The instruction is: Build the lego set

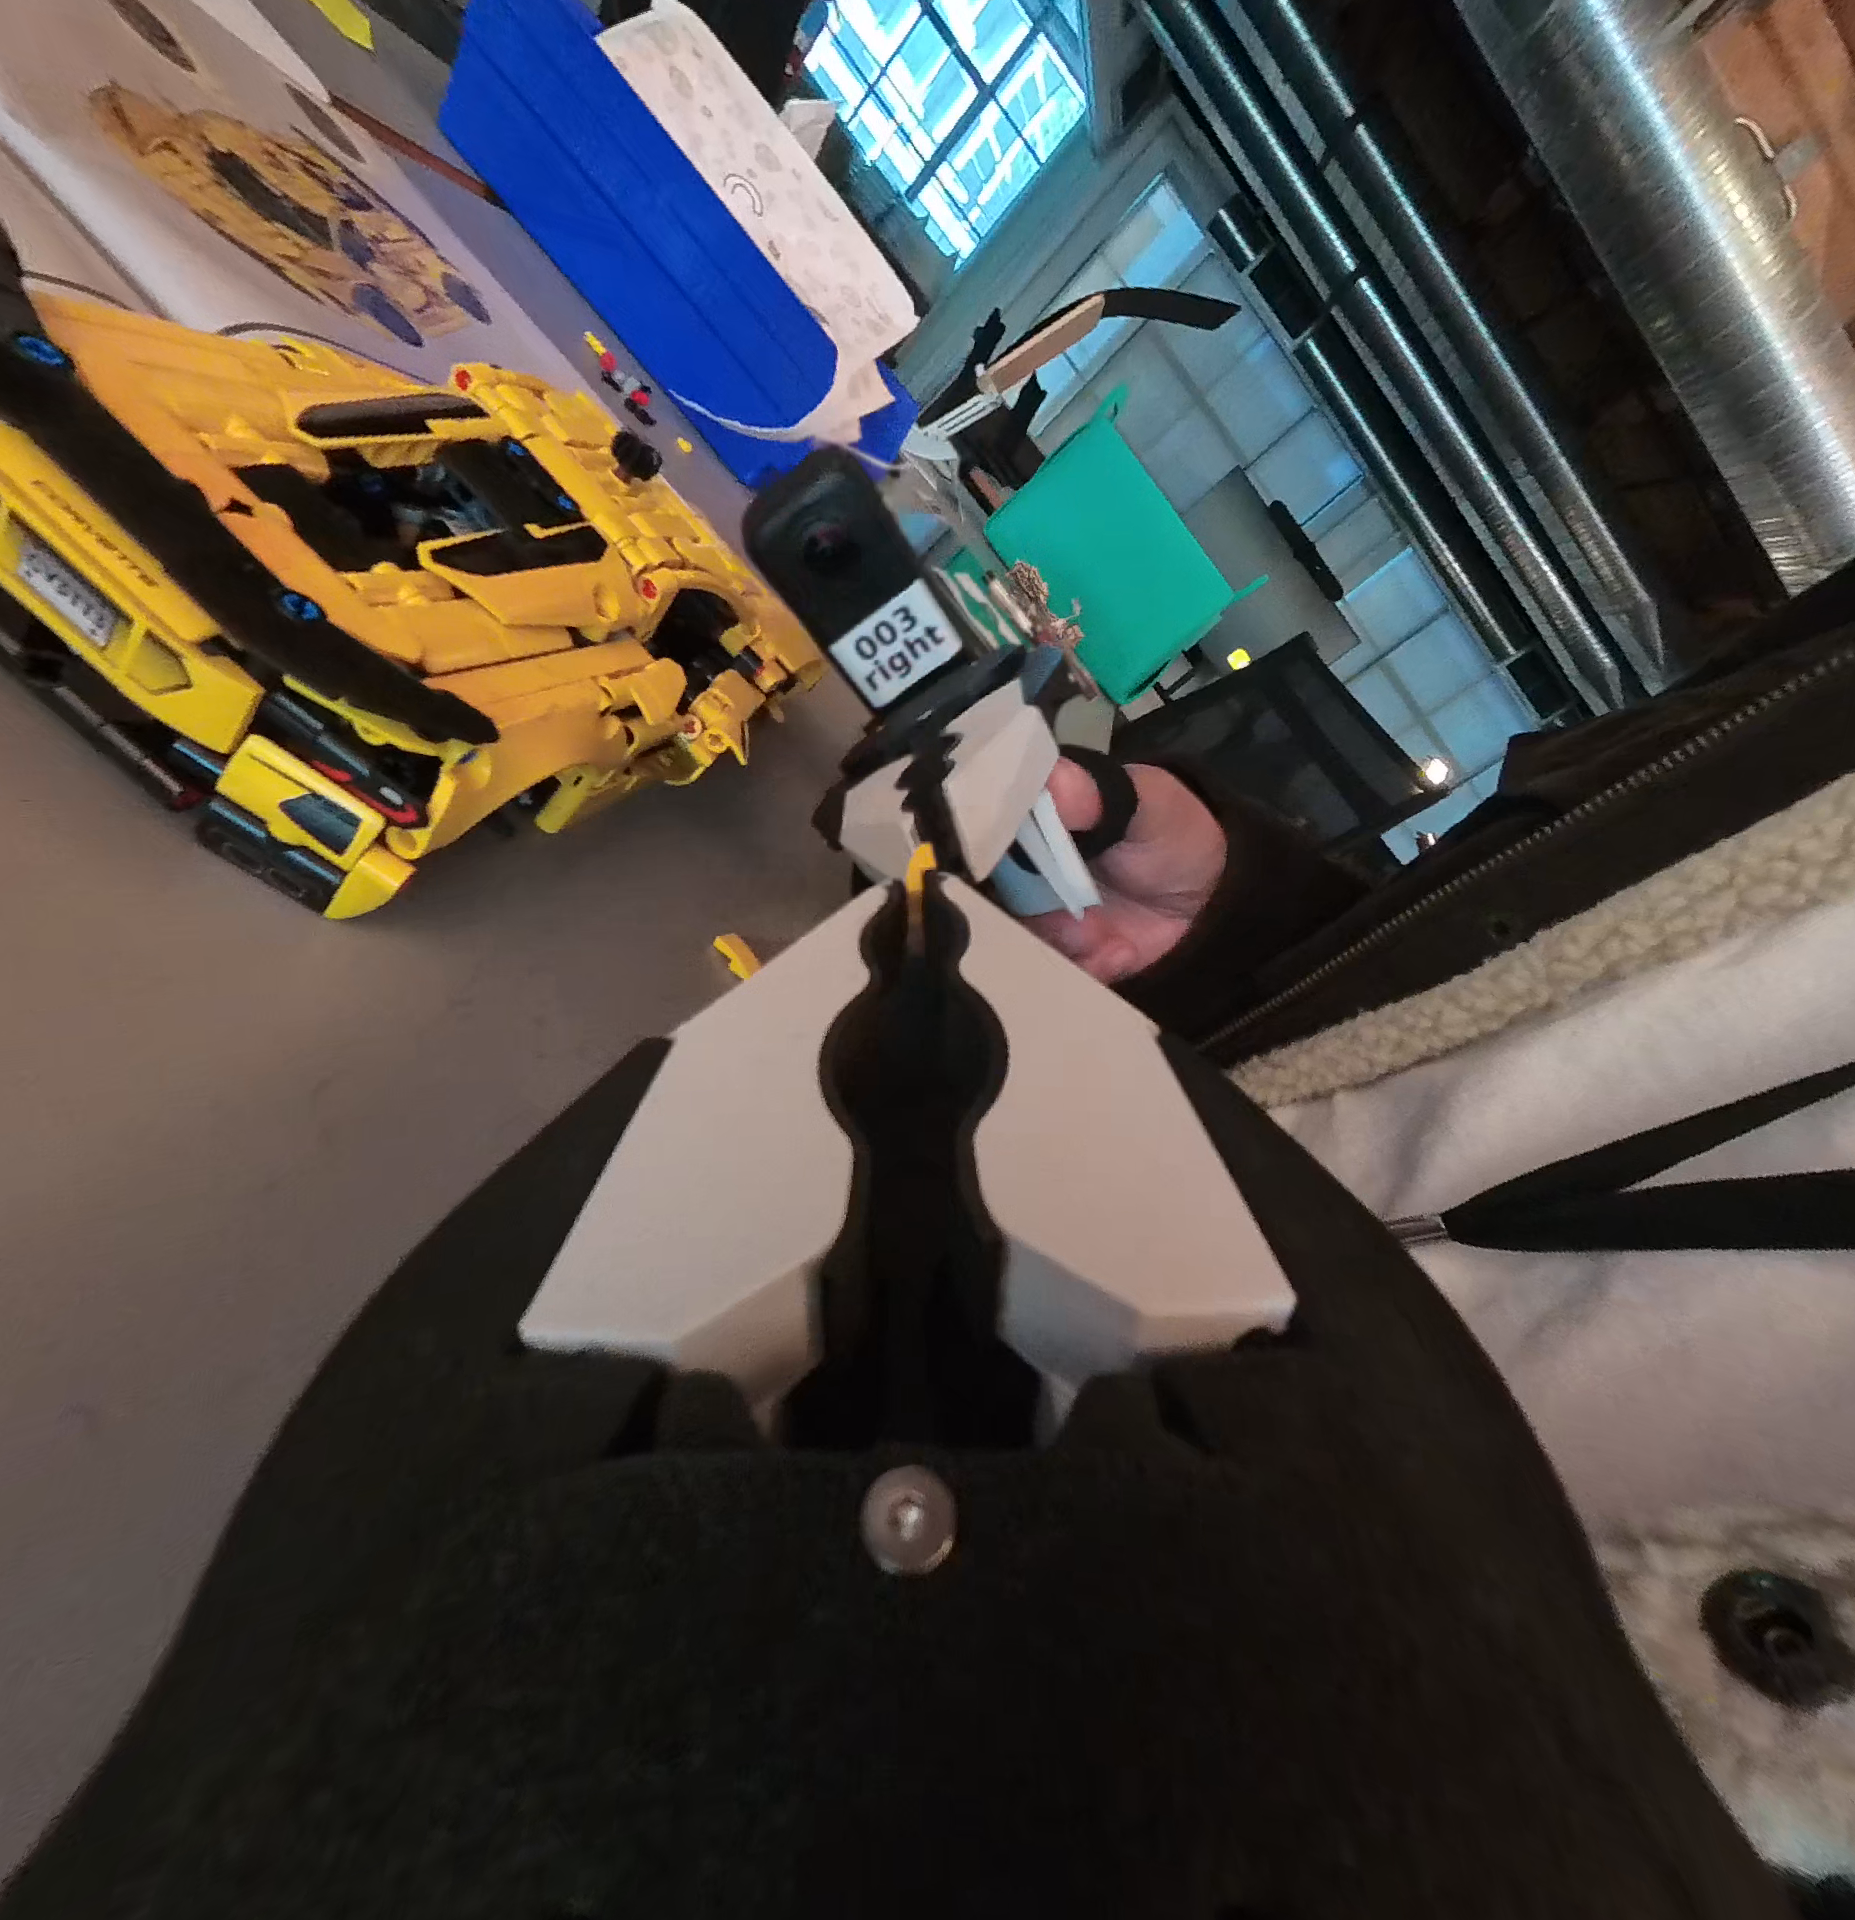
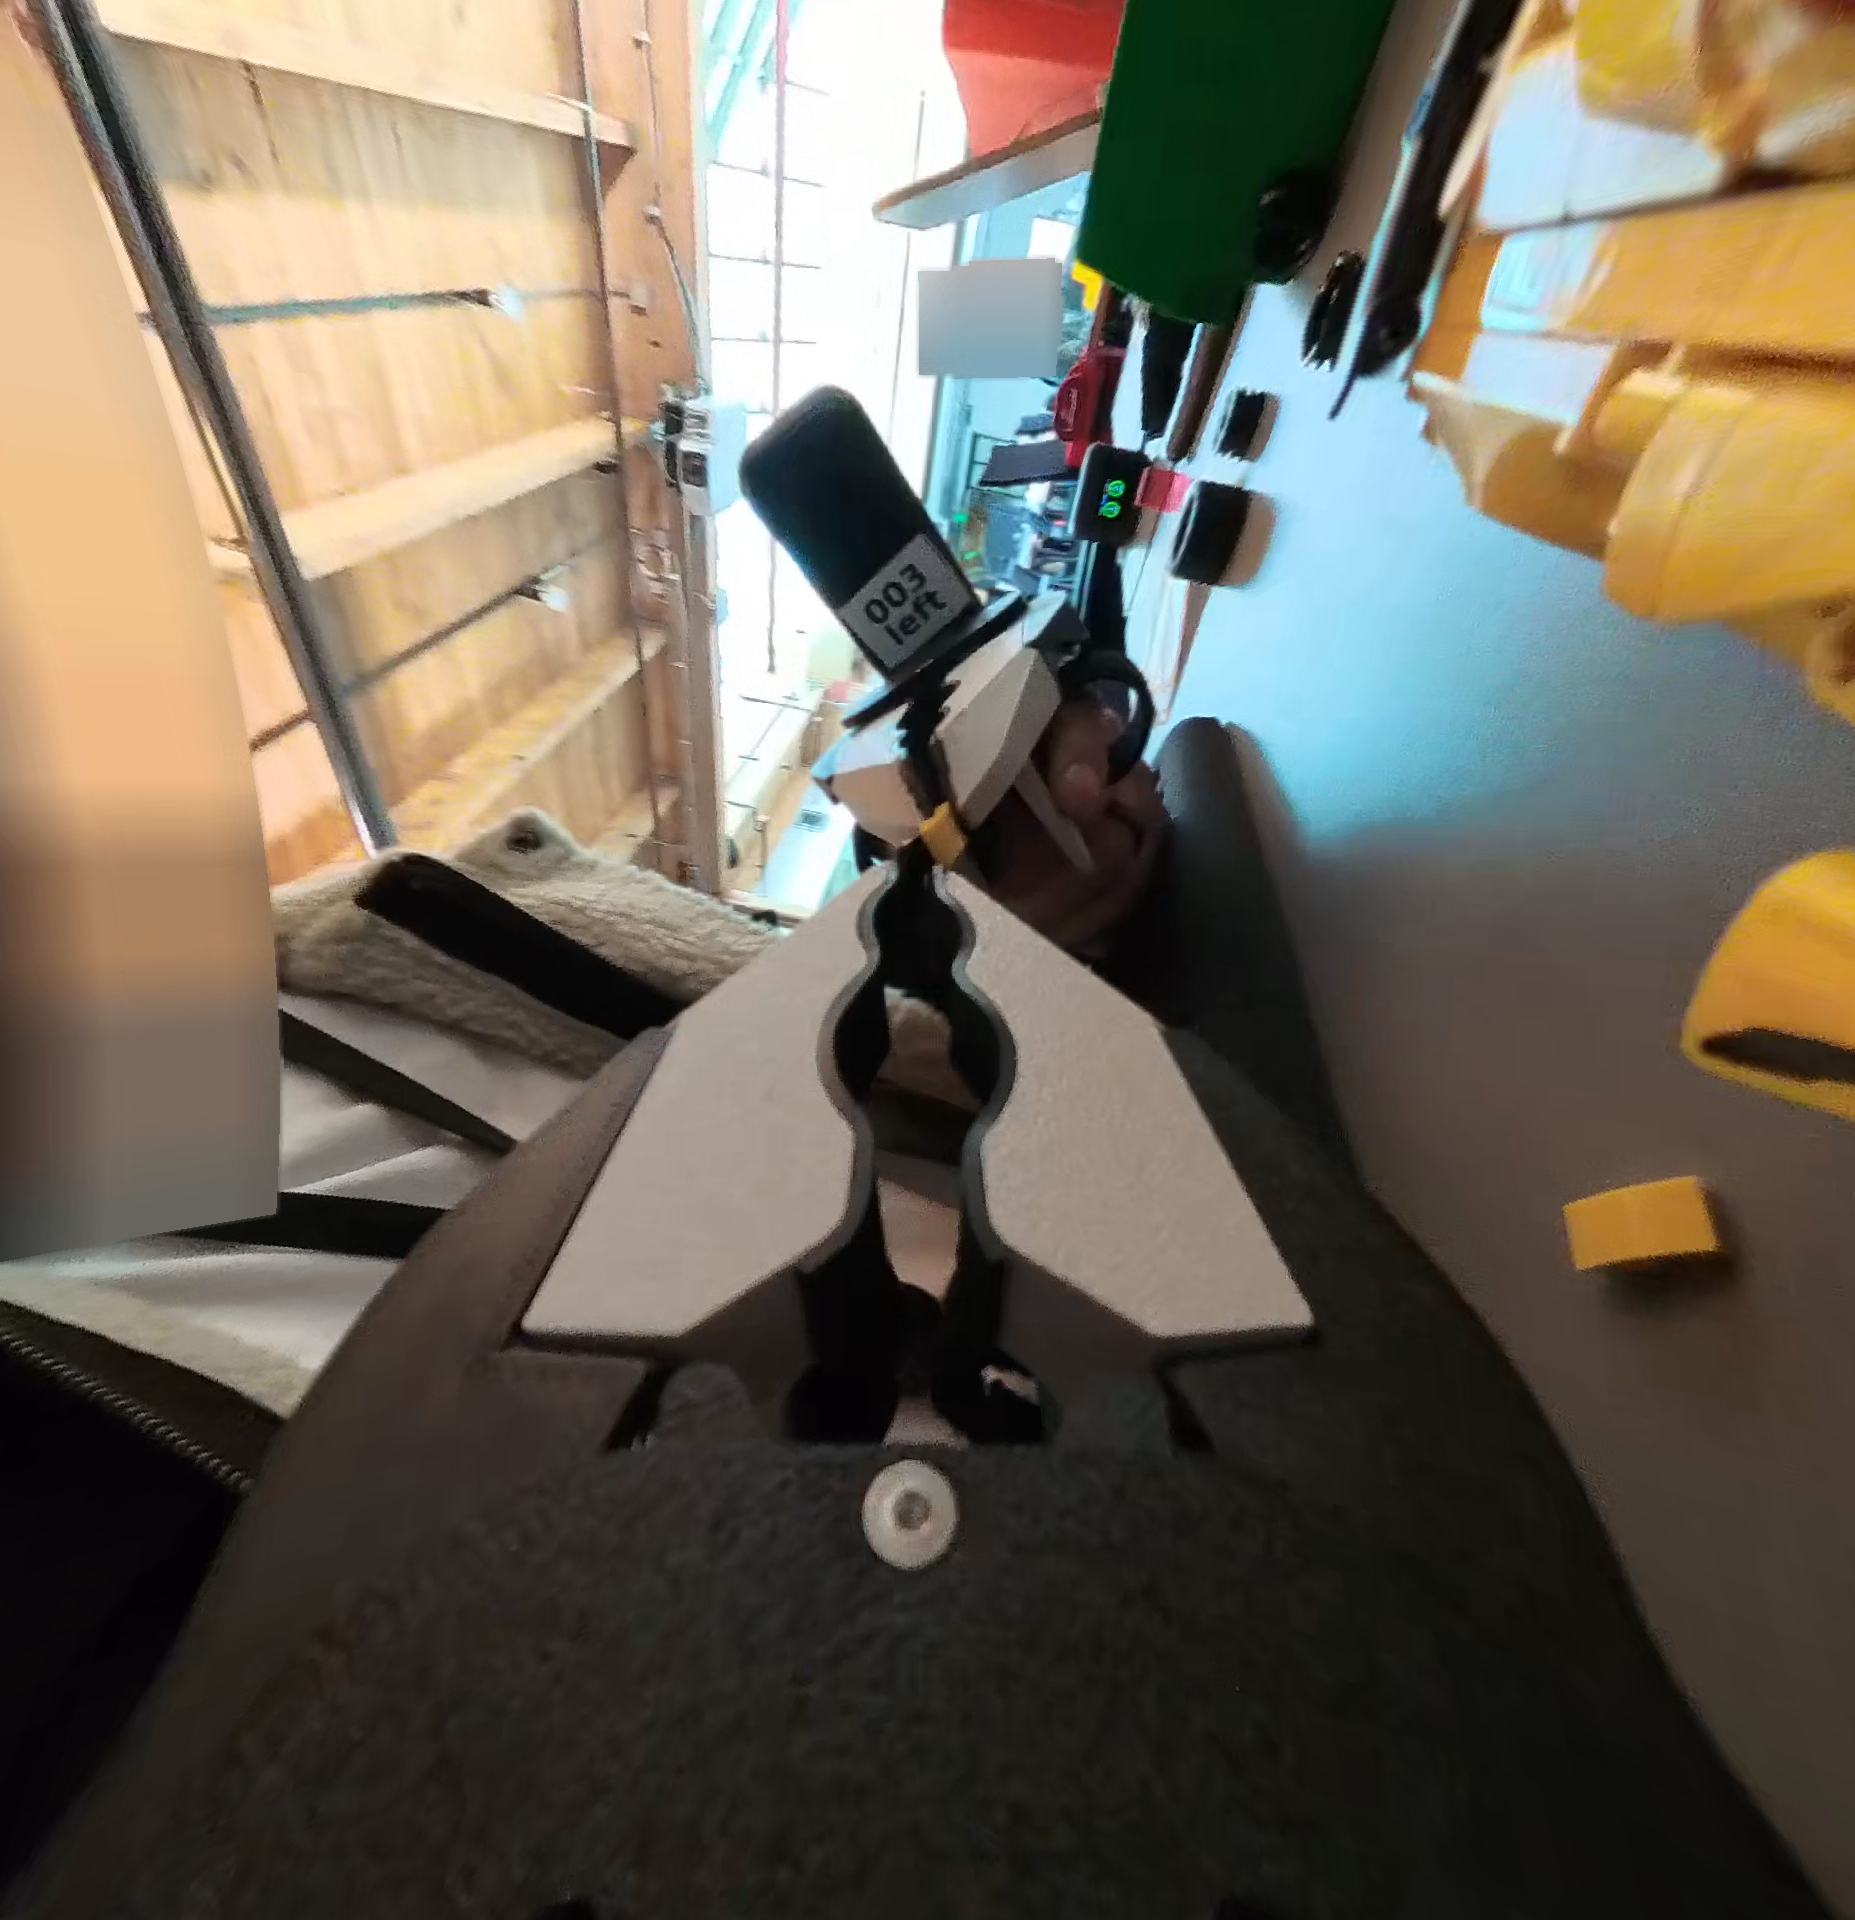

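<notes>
My left gripper [image 1: 915, 894] is shut on a small yellow lego piece [image 1: 919, 868], held in the air above the grey table [image 1: 227, 1091]. My right gripper [image 1: 907, 831] faces it tip to tip, jaws closed, almost touching the piece. In the right wrist view my right gripper [image 2: 907, 883] is shut, and I see nothing clearly held in it. The left gripper [image 2: 928, 821] ahead grips the yellow piece [image 2: 944, 831]. The large yellow lego car [image 1: 383, 582] stands on the table to the left and also shows in the right wrist view [image 2: 1681, 312].
A loose small yellow piece [image 1: 736, 954] lies on the table near the grippers, also in the right wrist view [image 2: 1640, 1221], beside a curved yellow part [image 2: 1796, 997]. Black wheels [image 2: 1214, 530], a blue bin [image 1: 642, 229], an instruction booklet [image 1: 279, 208] and a green bin [image 2: 1214, 135] lie farther off. Only a small space, under 4 cm, lies between the two pairs of fingers.
</notes>
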Demonstrator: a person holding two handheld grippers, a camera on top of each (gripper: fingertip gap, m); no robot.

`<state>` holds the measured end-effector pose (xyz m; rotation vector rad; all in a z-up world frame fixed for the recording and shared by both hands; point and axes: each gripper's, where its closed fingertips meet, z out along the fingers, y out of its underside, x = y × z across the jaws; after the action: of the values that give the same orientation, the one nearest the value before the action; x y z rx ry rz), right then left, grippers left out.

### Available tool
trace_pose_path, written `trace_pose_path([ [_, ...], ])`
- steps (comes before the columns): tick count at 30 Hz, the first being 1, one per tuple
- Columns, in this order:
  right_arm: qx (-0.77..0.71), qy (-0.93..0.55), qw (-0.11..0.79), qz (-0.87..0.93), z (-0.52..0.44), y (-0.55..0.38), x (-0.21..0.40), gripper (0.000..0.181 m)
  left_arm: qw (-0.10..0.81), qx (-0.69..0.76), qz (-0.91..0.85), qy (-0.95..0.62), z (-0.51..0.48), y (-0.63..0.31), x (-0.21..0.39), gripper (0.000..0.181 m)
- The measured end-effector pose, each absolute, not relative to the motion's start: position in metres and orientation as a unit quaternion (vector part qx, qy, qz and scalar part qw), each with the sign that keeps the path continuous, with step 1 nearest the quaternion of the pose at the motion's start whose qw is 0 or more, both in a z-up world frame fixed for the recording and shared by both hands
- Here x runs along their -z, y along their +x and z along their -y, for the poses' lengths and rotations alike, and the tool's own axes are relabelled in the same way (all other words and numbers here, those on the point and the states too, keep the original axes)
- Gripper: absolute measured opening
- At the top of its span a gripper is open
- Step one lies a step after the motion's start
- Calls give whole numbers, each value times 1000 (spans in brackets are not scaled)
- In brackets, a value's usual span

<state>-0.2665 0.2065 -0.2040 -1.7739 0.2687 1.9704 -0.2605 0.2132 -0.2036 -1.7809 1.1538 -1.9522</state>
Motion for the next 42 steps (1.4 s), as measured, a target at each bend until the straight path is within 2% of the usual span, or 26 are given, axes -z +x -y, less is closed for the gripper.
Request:
trace_pose_path([
  [7, -746, -629, 208, -73, -197, -272, 191, 3, 93, 719, -400, -561, -202, -268, 188, 2],
  [17, -593, -727, 341, 56, -194, -268, 180, 4, 104, 741, -402, -528, -197, -265, 177, 3],
  [24, -515, -762, 382, 91, -194, -261, 187, 4, 111, 724, -403, -549, -198, -258, 183, 3],
  [32, -458, -792, 392, 100, -196, -255, 195, 5, 138, 696, -412, -571, -199, -253, 190, 2],
  [42, -477, -788, 382, 73, -196, -250, 199, 4, 153, 685, -418, -577, -198, -251, 192, 3],
])
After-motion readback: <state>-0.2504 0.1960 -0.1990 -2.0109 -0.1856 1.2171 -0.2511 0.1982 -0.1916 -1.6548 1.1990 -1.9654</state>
